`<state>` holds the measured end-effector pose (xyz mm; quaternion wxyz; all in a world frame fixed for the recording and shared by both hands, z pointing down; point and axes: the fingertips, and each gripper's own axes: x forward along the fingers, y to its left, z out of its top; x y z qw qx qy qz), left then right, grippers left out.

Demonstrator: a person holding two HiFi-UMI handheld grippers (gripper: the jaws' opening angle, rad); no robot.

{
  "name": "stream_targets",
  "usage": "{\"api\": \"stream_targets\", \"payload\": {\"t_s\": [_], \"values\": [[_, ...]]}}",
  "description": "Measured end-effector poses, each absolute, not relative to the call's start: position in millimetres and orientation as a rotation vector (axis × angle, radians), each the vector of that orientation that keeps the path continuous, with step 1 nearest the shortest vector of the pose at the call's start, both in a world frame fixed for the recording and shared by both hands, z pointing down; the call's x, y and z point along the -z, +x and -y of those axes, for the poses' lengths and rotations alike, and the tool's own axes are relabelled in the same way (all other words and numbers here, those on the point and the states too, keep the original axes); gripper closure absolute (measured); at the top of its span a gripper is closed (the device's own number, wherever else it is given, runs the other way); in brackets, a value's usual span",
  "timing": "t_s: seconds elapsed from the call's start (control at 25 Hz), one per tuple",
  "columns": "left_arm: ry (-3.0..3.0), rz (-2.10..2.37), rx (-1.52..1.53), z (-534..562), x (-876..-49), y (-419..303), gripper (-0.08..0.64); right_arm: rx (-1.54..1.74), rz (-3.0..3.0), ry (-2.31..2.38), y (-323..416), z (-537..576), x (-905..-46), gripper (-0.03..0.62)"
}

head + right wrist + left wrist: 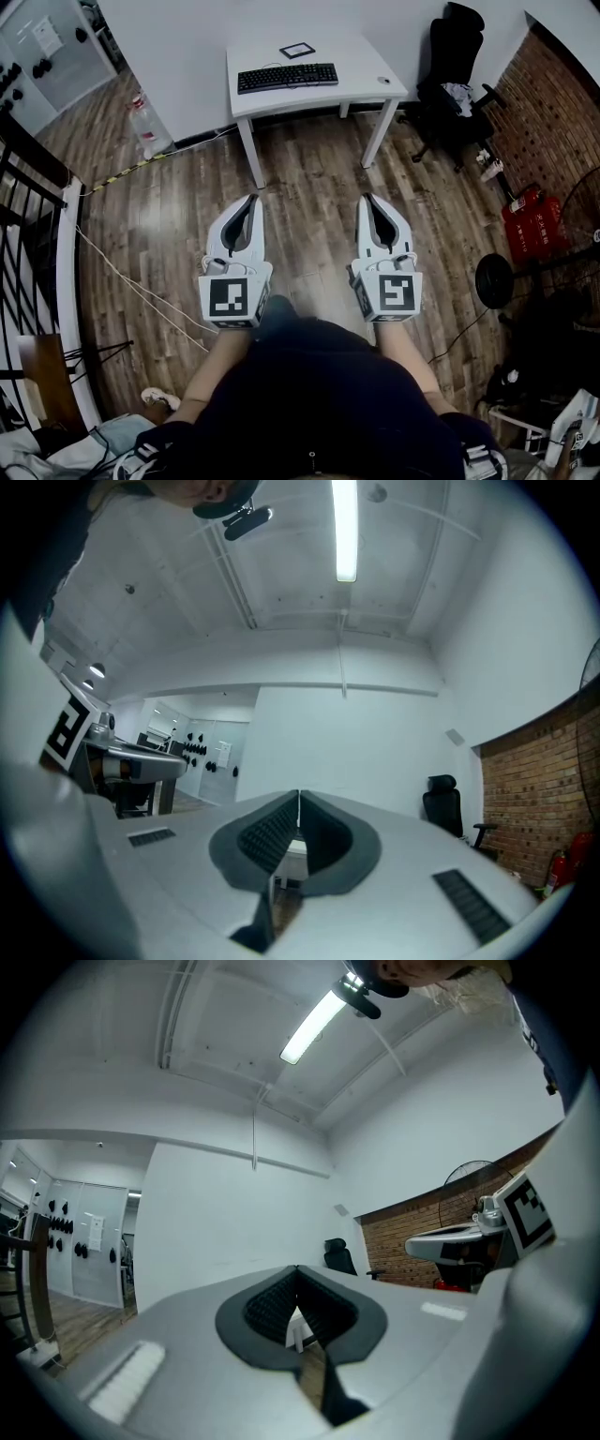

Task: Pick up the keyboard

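One black keyboard lies on the white table, at twelve o'clock in the head view and close to the table's near edge. A small dark-framed thing, maybe a tablet, sits just behind it. A mouse lies near the table's three o'clock end.

Both grippers are well apart from the table, side by side over the wood floor. The left gripper has its jaws pressed together with nothing between them, and so does the right gripper.

I think the reach has not begun. The next move calls for walking up to the table, opening the jaws and taking the keyboard by its near edge or its ends.

The floor at twelve o'clock looks open. A cord runs at nine o'clock, a bottle stands at ten, and a black chair crowds two.
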<state>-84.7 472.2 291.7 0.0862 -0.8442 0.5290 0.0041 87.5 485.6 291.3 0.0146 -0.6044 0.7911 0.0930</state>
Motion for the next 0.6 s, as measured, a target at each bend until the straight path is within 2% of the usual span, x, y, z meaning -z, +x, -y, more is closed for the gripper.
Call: {"api": "stream_targets", "payload": {"t_s": [0.32, 0.6], "values": [[-2.514, -1.628, -0.006, -458, -300, -94, 0.548, -0.279, -2.502, -1.869, 81, -469, -298, 0.58], [-2.535, -1.657, -0.017, -396, -314, -112, 0.545, -0.293, -2.545, -1.856, 66, -409, -309, 0.58]]}}
